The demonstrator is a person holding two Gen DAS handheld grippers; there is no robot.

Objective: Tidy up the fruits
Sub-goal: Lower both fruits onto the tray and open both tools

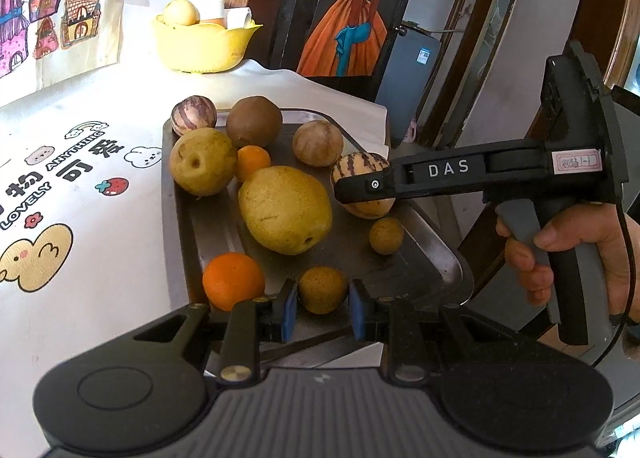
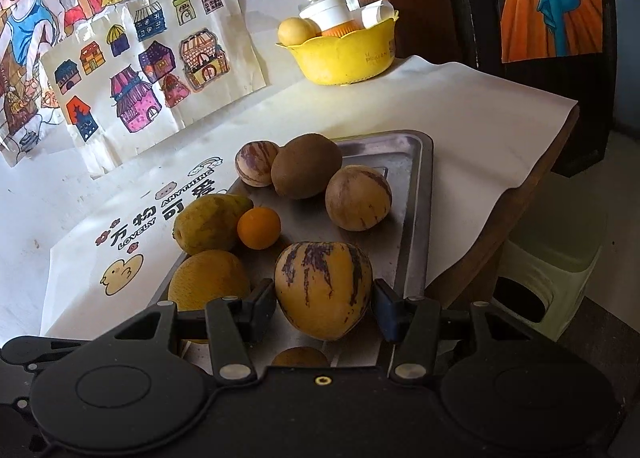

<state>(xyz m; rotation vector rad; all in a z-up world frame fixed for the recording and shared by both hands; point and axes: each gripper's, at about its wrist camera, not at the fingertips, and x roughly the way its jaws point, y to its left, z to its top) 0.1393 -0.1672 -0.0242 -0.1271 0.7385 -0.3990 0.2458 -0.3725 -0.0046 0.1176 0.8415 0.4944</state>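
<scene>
Steel tray (image 1: 448, 258) is holding pears, oranges, kiwi, pepino melons. Left gripper (image 1: 323, 308) fingers are pinching a small brown fruit (image 1: 322, 290); right gripper (image 2: 324, 308) fingers are pinching a striped pepino melon (image 2: 323, 288). Yellow bowl (image 2: 344, 58) is sitting behind on the bench.

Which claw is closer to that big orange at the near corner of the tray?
Left. The left claw, shut on a small brown fruit, is right beside the orange. The right claw is farther along the tray, around a striped melon.

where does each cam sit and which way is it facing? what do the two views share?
Left wrist: on the left tongs, angled down across the metal tray; blue pads flank a small brown fruit; the right tongs and a hand show.
Right wrist: on the right tongs, angled down over the tray toward the wall drawings; pads flank a striped yellow fruit.
Shared: tray, fruits, yellow bowl.
</scene>
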